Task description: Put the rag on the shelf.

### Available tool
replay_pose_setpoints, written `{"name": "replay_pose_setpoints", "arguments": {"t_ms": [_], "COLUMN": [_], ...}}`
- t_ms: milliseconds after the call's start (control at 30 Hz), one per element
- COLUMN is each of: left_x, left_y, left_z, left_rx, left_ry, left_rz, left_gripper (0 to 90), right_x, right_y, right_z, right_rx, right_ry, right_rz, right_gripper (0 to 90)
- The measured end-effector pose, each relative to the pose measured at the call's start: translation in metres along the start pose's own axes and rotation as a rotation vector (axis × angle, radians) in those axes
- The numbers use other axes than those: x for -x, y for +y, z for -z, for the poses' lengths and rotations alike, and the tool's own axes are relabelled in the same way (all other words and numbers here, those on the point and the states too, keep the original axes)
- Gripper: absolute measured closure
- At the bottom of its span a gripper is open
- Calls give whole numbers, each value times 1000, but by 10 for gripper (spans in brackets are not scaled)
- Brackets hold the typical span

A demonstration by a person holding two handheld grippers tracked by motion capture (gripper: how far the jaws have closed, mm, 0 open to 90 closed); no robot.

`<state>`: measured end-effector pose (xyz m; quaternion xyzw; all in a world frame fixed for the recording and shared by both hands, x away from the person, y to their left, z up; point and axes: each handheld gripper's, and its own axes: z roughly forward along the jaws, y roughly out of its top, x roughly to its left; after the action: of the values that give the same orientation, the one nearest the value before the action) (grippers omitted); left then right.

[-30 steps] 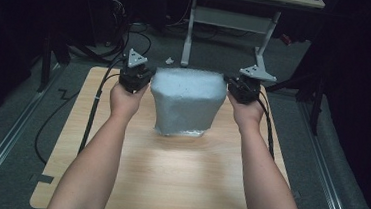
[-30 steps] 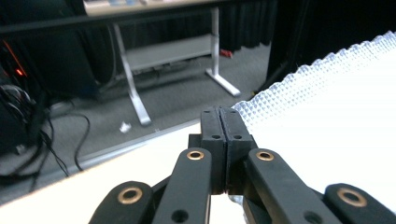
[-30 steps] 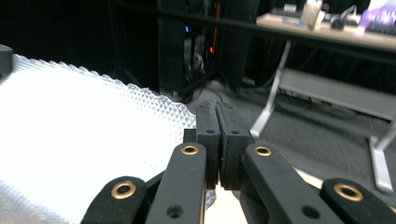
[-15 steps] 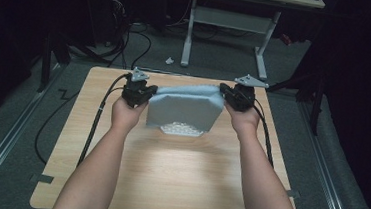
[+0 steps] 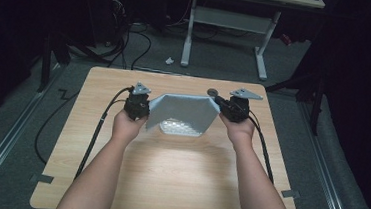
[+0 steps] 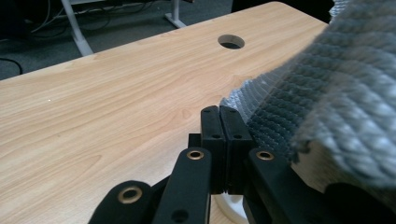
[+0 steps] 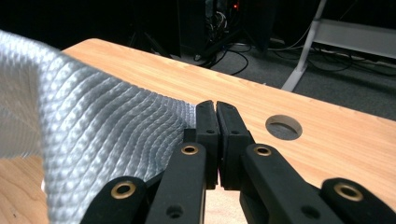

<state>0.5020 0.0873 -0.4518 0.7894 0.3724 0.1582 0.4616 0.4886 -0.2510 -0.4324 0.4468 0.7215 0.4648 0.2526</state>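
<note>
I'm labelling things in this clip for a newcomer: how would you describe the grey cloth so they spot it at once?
Start at the wooden table. Over its far half, the left gripper and right gripper hold a grey waffle-textured towel stretched between them. It is the only soft, pale thing there, near the round hole.

Grey towel (image 5: 182,113): waffle-textured knit, light grey, ribbed weave clear in both gripper views (image 6: 327,88) (image 7: 93,135). State: lifted and stretched flat between its two upper corners, top edge taut, upper part spread as a wide panel. Pose: hangs tilted, its lower part narrowing toward the bench (image 5: 167,178), where the bottom portion appears to rest or fold on the wood. Position relative to the round hole in the bench (image 5: 213,92): towel lies just nearer the person than the hole, its right upper corner close beside it, the rest extending leftward away from it.
</note>
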Motion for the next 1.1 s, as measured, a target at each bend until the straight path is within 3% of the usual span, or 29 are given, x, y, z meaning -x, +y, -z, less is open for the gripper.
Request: {"name": "replay_pose_setpoints", "arguments": {"t_ms": [167, 500, 667, 1100], "left_x": [3, 0, -1, 1], "left_y": [-2, -19, -21, -24], "left_z": [-1, -3, -3, -4], "left_rx": [-7, -18, -20, -26], "left_ry": [-11, -7, -12, -8], "left_rz": [-6, 25, 27, 37], "left_gripper": [894, 894, 892, 887], "right_x": [-1, -4, 0, -4], "right_y": [-6, -17, -27, -34], "right_z": [-3, -10, -13, -17], "right_rx": [-18, -40, -59, -74], "right_ry": [6, 15, 7, 14], "right_rz": [-1, -7, -31, -31], "right_gripper": [896, 896, 895, 893]}}
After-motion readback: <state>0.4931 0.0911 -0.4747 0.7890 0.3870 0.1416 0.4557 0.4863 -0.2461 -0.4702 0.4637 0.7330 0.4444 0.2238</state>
